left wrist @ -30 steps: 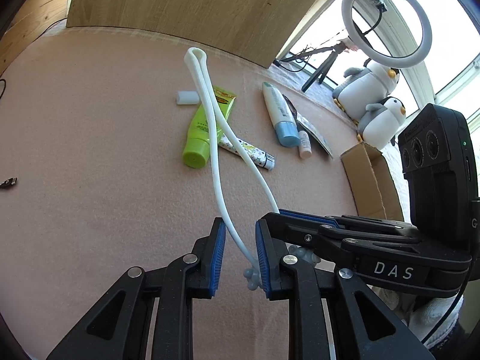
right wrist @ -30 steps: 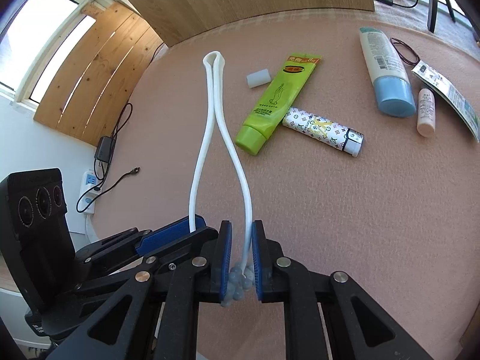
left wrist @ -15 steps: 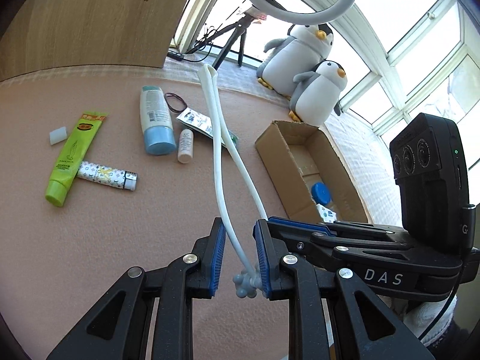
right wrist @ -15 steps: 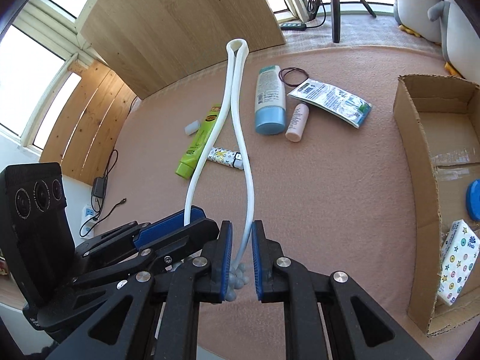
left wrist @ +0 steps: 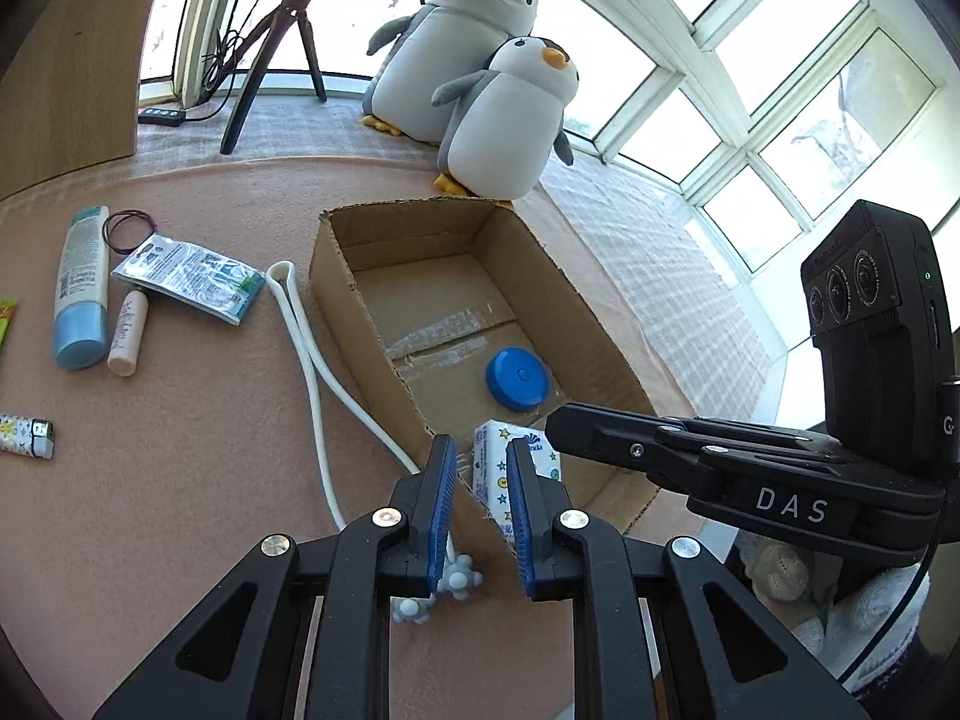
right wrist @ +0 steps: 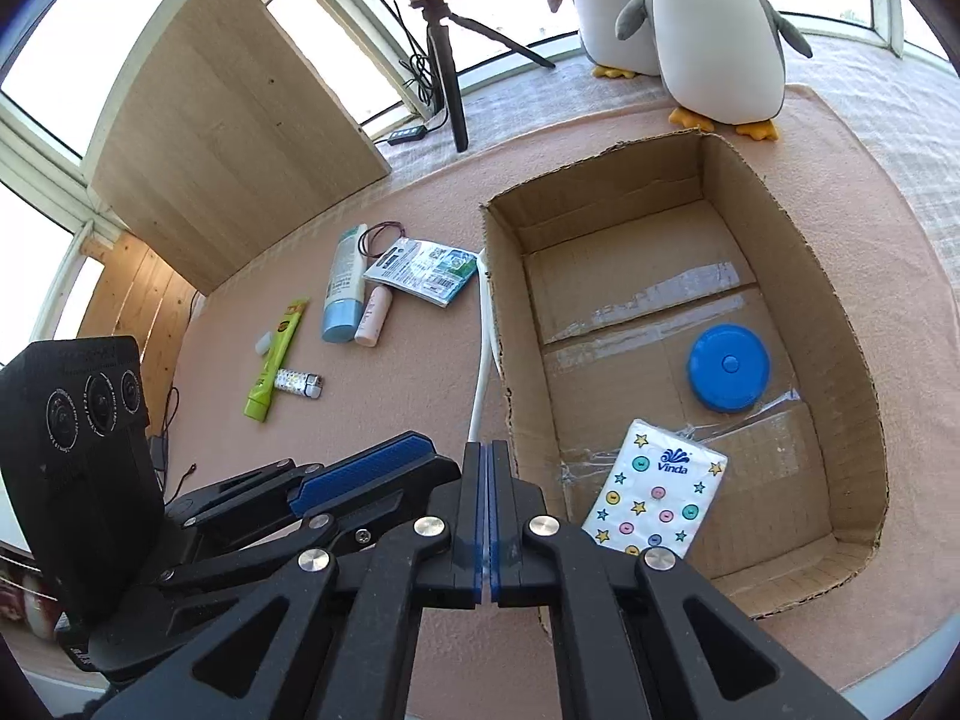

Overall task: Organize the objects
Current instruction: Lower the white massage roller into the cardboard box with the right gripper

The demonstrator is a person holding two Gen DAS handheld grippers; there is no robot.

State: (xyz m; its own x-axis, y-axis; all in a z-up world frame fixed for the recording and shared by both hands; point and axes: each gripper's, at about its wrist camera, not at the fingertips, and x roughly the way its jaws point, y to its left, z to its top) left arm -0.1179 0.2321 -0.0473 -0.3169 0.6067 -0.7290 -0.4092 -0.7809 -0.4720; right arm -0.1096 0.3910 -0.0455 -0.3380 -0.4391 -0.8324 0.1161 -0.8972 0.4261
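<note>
- Holding the white folded cord [left wrist: 312, 372] by its ends, I judge I am midway through carrying it to the cardboard box [left wrist: 336, 276], where a blue round lid [left wrist: 517, 377] and a tissue pack [right wrist: 657, 489] already lie.
- My right gripper [right wrist: 486, 450] looks pressed shut; the cord runs up to its tips, so I take it to be pinched there, though the contact itself is hidden.
- My left gripper [left wrist: 480, 462] has its blue pads apart, and the cord's knobbed ends [left wrist: 459, 579] sit just beside the left-hand pad, not clamped by it.
- The cord lies on the pink mat [left wrist: 180, 510] just outside the box's left wall, its looped end near the foil sachet [left wrist: 189, 276].
- Next, I think, the cord must be lifted over that wall and lowered inside, with the loop gathered so it does not hang outside.
- Both grippers sit low at the box's near corner, side by side, pointing forward along the box.
</note>
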